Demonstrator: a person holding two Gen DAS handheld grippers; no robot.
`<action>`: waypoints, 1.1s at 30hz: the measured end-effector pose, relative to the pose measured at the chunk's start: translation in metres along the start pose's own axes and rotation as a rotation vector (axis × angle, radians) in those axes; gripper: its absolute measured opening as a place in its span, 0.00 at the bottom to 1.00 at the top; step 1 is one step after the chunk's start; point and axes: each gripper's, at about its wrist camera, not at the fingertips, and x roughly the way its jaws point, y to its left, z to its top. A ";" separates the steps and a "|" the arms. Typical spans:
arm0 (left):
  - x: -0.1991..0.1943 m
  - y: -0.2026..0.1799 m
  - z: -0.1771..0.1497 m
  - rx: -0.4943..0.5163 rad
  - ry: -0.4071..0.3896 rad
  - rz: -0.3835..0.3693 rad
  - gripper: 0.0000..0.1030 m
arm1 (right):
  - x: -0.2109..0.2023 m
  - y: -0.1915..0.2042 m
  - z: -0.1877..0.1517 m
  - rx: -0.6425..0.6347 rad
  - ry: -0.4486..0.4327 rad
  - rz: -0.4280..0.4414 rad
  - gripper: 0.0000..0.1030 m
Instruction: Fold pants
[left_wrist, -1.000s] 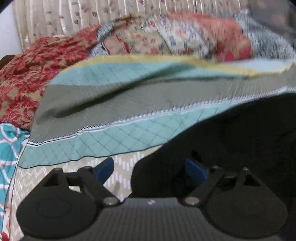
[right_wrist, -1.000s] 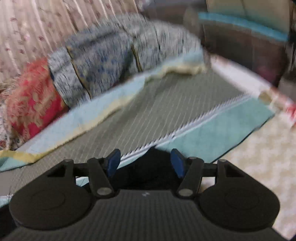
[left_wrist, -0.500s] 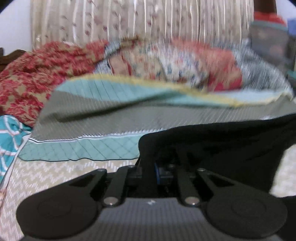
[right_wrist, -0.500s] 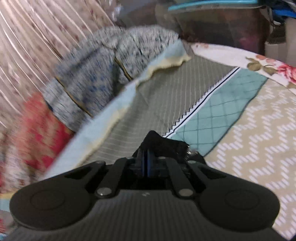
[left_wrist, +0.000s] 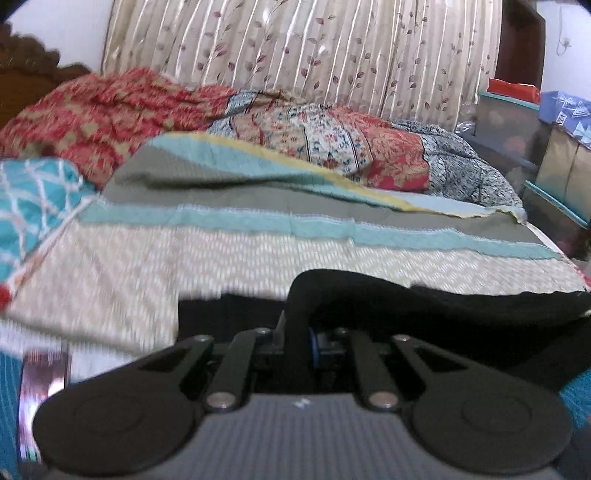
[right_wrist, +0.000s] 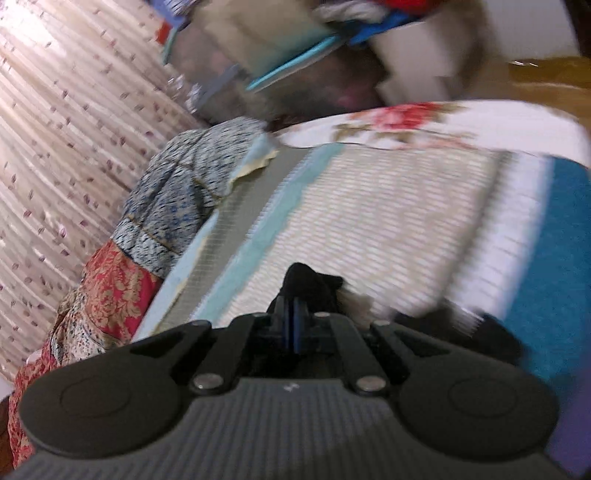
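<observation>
- One teal cloth with a white lattice print (left_wrist: 33, 199) lies at the far left of the left wrist view, on the bed's edge.
- One red and gold patterned quilt (left_wrist: 96, 110) is bunched behind it, running right into a floral section and then a blue-grey speckled section (left_wrist: 469, 166).
- One striped bedspread (left_wrist: 221, 258) covers the bed, with grey, teal and cream zigzag bands.
- One pleated curtain (left_wrist: 295, 55) with small leaf prints hangs behind the bed.
- One pair of black pants (left_wrist: 424, 295) lies across the near part of the bedspread, stretching out to the right.
- The left gripper (left_wrist: 297, 341) is clenched on a fold of the pants, the black cloth rising between its two fingers.
- Stacked storage boxes (left_wrist: 517, 107) stand at the right of the bed; I cannot count them exactly.
- In the blurred right wrist view, the right gripper (right_wrist: 293, 325) is also clamped on the pants (right_wrist: 314, 286), a black bunch poking up past its two fingers above the cream band (right_wrist: 388, 210).
</observation>
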 end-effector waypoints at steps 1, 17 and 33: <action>-0.008 -0.001 -0.010 -0.013 0.003 -0.004 0.08 | -0.009 -0.007 -0.012 0.022 -0.007 -0.008 0.04; -0.067 0.030 -0.069 -0.186 0.022 -0.080 0.54 | -0.012 -0.071 -0.043 0.027 -0.133 -0.307 0.36; 0.088 0.026 -0.005 -0.113 0.073 0.150 0.02 | 0.024 0.037 -0.123 -0.421 0.134 -0.196 0.31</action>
